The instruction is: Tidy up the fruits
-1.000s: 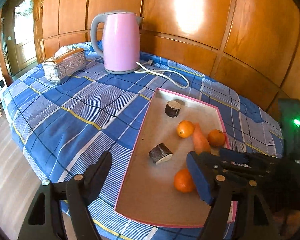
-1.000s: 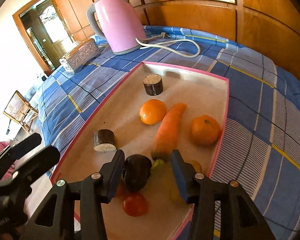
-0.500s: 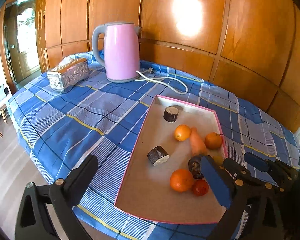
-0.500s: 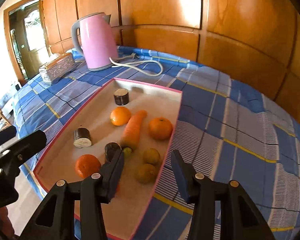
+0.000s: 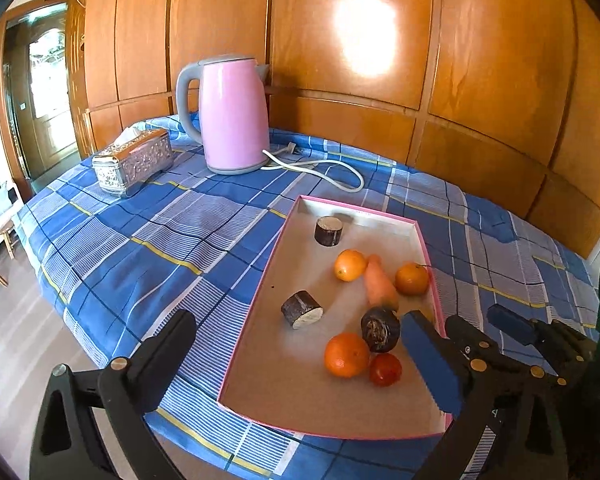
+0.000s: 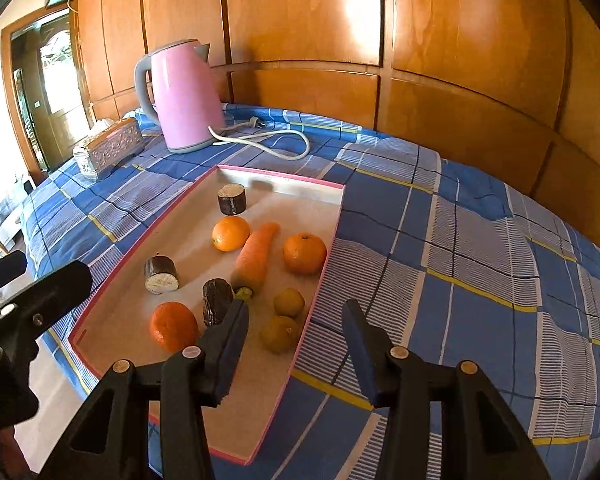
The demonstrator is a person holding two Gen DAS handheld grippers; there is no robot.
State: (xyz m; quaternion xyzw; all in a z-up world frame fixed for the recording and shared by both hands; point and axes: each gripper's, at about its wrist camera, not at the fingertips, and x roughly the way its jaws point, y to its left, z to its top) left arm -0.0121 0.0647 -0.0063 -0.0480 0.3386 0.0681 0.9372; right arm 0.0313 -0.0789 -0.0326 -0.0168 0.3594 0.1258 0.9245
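Pink-rimmed and lined in pale card, the tray (image 6: pixel 332 216) is lying on the blue checked cloth (image 6: pixel 460 240) just ahead of both tools we are holding. We are keeping our right gripper (image 6: pixel 296 332) above the tray's near right edge with its blue-padded jaws spread apart and nothing between them. Just beyond its left finger a dark cut cylinder (image 6: pixel 216 300) is standing beside the stem end of the carrot (image 6: pixel 256 256), and an orange (image 6: pixel 172 326) is sitting to the left of that finger. Two small yellowish fruits (image 6: pixel 289 302) are resting ahead between the fingers, close to the tray's right wall. Farther ahead we are seeing another orange (image 6: pixel 231 233) and a third orange (image 6: pixel 304 253) on either side of the carrot, plus two more dark cylinders (image 6: pixel 161 275), one of them near the far wall. We are holding our left gripper (image 5: pixel 296 360) wide open too, its left finger over the cloth and its right finger over the tray's near right part, empty. Between its fingers a small red tomato (image 5: pixel 385 369) is touching the nearest orange. Beyond the tray a pink kettle (image 5: pixel 232 116) with its white cord (image 5: pixel 332 168) and a silver tissue box (image 5: pixel 134 162) are standing against the wooden wall panels (image 5: pixel 340 40).
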